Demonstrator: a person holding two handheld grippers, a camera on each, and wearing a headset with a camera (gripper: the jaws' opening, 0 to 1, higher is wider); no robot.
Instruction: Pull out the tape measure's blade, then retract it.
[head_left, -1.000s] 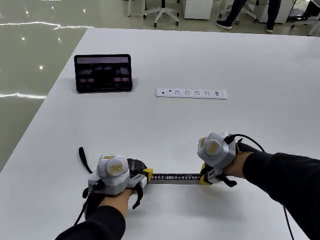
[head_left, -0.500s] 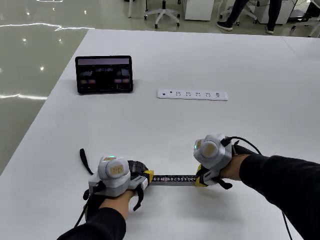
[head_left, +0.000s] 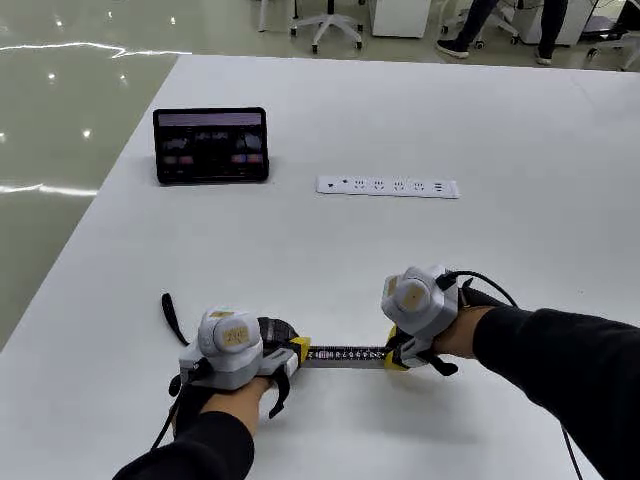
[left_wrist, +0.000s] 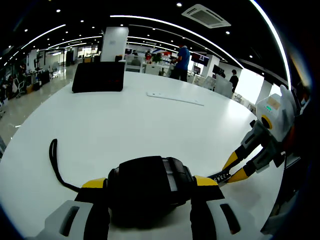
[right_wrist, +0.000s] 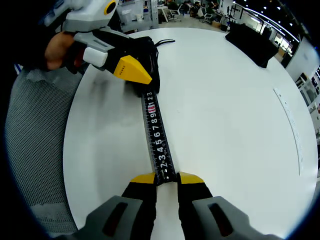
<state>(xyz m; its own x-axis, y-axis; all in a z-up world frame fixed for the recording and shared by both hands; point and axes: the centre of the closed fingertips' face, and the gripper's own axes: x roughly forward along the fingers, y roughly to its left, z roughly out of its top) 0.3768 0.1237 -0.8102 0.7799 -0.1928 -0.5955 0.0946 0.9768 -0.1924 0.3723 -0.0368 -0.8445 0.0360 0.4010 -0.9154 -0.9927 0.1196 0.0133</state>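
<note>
A rounded black plastic tape measure case (left_wrist: 145, 185) sits on the white worktop (head_left: 400, 120), close to its near edge and left of the middle. The left gripper (head_left: 290, 355), grey with yellow-tipped jaws, is clamped on the case from both sides, likely so that a pull on the blade cannot drag it. A short length of black blade with white numerals (right_wrist: 155, 127) lies flat along the near edge, running to the right. The right gripper (right_wrist: 166, 178) has its jaws nipped together on the blade's free end, the grip needed to draw it out or feed it back. The left forearm reaches in from the near edge. The right arm, in a black sleeve (head_left: 560, 350), comes from the right edge, wrist bent toward the blade. The case's black wrist strap (head_left: 172, 318) trails toward the left edge.
</note>
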